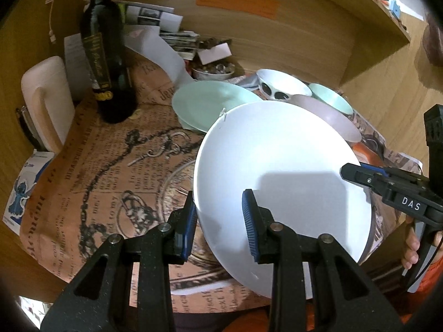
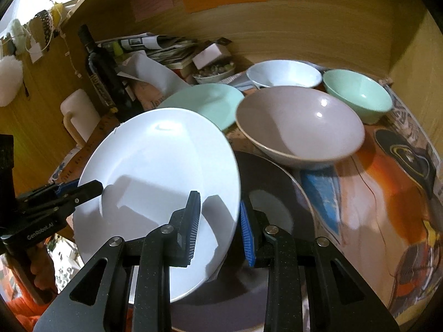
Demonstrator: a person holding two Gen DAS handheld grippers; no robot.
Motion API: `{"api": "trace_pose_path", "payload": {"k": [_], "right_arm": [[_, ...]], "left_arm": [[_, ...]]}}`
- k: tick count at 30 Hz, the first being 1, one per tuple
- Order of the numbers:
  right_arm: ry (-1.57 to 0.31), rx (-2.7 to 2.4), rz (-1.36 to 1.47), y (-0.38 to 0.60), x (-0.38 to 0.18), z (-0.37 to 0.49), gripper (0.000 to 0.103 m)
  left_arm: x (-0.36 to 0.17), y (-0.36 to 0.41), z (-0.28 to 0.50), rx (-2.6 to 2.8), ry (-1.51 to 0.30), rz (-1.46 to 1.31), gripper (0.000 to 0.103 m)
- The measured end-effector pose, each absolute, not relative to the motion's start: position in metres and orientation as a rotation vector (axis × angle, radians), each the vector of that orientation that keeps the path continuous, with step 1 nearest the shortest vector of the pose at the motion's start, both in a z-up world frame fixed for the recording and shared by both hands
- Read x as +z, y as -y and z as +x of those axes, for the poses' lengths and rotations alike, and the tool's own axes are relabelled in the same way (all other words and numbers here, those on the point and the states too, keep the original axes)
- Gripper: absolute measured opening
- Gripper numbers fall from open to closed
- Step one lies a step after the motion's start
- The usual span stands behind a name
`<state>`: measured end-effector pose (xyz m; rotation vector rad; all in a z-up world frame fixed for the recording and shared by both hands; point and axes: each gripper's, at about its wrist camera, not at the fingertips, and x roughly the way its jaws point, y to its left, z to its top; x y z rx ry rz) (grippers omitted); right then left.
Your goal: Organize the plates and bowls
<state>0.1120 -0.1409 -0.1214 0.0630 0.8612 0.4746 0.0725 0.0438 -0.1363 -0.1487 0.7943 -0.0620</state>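
Observation:
A large white plate (image 1: 279, 182) is lifted and tilted above the table, held from both sides. My left gripper (image 1: 220, 221) straddles its left rim, and my right gripper (image 2: 220, 227) straddles its right rim (image 2: 166, 182). Both sets of jaws stand apart with the rim between them; contact is hard to judge. A mint green plate (image 2: 205, 102) lies behind. A grey bowl (image 2: 299, 127), a white bowl (image 2: 282, 74) and a mint bowl (image 2: 360, 94) stand to the right. A dark plate (image 2: 265, 193) lies under the white one.
A dark wine bottle (image 1: 103, 52) and a cream jug (image 1: 47, 96) stand at the left. Papers, a small box and a dish of small items (image 1: 213, 70) crowd the back. Wooden walls (image 2: 304, 19) close in the back and right. A printed cloth (image 1: 110, 166) covers the table.

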Motion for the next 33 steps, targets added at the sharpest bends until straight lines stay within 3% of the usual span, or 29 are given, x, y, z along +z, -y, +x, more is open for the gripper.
{"api": "trace_pose_path", "payload": {"k": [33], "right_arm": [[-0.881,0.387,0.098,0.182,-0.139,0.098,0.028]], "left_arm": [[-0.16,0.005,0.099,-0.138,-0.884,-0.107,0.034]]}}
